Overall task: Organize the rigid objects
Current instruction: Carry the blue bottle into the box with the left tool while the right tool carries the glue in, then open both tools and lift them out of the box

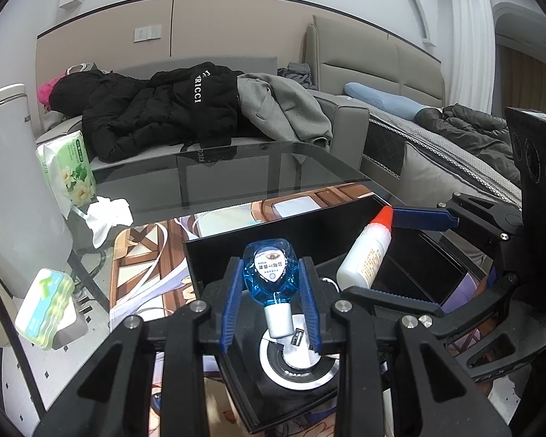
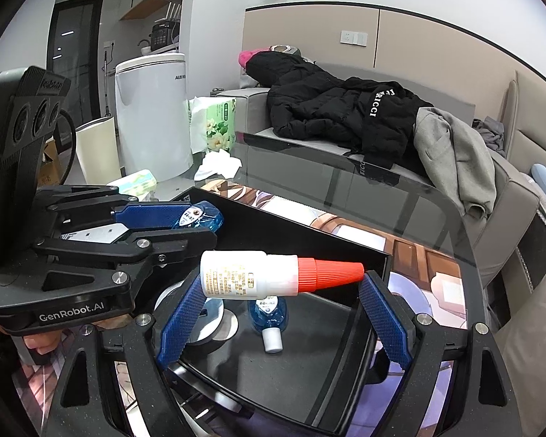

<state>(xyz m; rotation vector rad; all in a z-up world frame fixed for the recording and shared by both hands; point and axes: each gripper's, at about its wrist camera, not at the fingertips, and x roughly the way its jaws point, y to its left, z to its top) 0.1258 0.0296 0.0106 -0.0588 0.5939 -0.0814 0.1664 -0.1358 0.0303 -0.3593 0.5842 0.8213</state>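
Gripping one blue faceted bottle (image 1: 269, 267) between its two blue pads, the left gripper (image 1: 271, 298) holds it cap-down, the white cap toward the wrist, above the black tray (image 1: 214, 255). Under the cap, at 6 o'clock of the left wrist view, sits one round silver-and-black disc (image 1: 298, 364) on the tray floor. At 2 o'clock from the blue bottle is one white bottle with a red nozzle (image 1: 364, 255), its red tip touching a blue finger of the right gripper (image 1: 424, 216).

In the right wrist view, the right gripper (image 2: 280, 304) has its two blue fingers spread wide, and the white bottle with a red nozzle (image 2: 273, 275) lies crosswise between them, base at the left pad, red tip at the right pad, so it appears held end to end. Below it on the glossy tray (image 2: 309, 240) shows a second small blue bottle shape (image 2: 271, 318); whether it is a real bottle or a reflection I cannot tell. At 9 o'clock the left gripper (image 2: 196, 218) is seen with its blue faceted bottle (image 2: 200, 216).

Beyond the tray lies the dark glass table (image 1: 236, 171) over one printed mat (image 1: 145, 247). At 9 o'clock stand two tissue packs (image 1: 69, 171), one upright and one flat, beside one crumpled white tissue (image 1: 109, 215). Farthest, on the sofa (image 1: 345, 116), lie one black jacket (image 1: 156, 109) and one grey coat (image 1: 284, 109).
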